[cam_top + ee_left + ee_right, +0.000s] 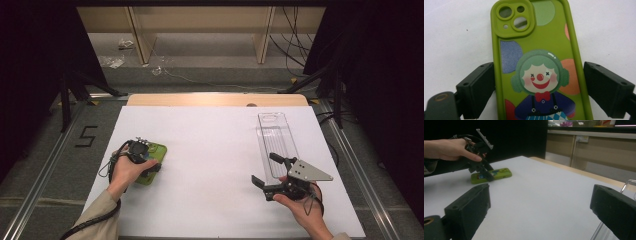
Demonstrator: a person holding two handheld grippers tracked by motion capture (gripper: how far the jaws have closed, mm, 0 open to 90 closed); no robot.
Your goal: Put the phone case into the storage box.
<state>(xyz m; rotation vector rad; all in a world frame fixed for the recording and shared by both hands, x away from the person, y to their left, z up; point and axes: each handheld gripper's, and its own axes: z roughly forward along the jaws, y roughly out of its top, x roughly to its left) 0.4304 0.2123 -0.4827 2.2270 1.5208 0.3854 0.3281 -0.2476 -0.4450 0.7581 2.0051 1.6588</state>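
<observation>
Left gripper (145, 162) sits over a green phone case (539, 62) at the left side of the white table (210, 150). Case lies flat, printed side up, clown picture on it, camera cutout at the far end. In the left gripper view the jaws straddle the case on its two long edges: left pad looks to be touching or just beside the edge, right pad stands a little off it with a thin gap. So not clamped yet, jaws apart with the case between them. Case rests on the table, not lifted.

Right gripper (267, 177) is held at the right side near the front edge, jaws wide, nothing between them, pointing across the table toward the left hand (451, 150). It hangs beside the near end of a clear plastic tray (275, 137), long and narrow, lying lengthwise on the right half, nothing visible inside it.

Progress, my read: early. The reach to the case looks done, the squeeze is not finished, lift and carry are left. Tray is probably the drop spot, well apart from the case, but that is a guess.

Surface: plain white sheet on a wooden top, light wood strip showing at the far edge. Around it grey floor, a metal rail (45, 170) each side, a "5" marked on the floor at left, dark curtains, cables and bits of clear litter beyond.
</observation>
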